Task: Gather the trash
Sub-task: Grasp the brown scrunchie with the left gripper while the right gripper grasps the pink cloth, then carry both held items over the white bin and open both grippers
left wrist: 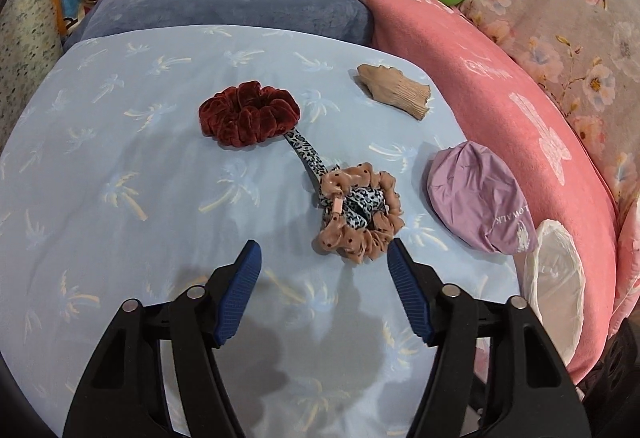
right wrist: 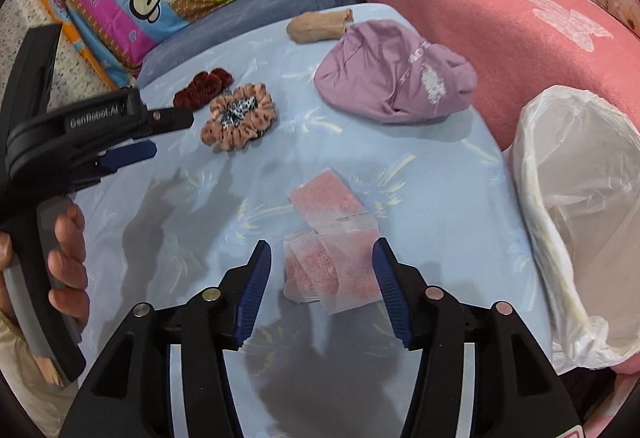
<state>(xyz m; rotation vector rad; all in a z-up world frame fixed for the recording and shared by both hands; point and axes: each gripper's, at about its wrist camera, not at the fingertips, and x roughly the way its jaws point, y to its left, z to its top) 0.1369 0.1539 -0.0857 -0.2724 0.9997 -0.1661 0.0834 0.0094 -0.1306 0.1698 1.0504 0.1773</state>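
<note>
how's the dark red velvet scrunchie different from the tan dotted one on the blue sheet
The dark red velvet scrunchie is plain, thick and plush; the tan sheer scrunchie with dark dots is thin and frilly. The red one's centre is squeezed shut, while the tan one's ring lies open around a leopard-print band. The red one lies farther from the left gripper. Both lie flat on the blue sheet.

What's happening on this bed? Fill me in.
A person is clearing trash off a light blue sheet with a gripper in each hand. The right gripper is open around pink plastic packets, not yet pinching them. The left gripper hangs open and empty near a tan scrunchie. A bin lined with a white bag waits at the bed's edge. A red scrunchie, purple cap and beige sock lie untouched.
</note>
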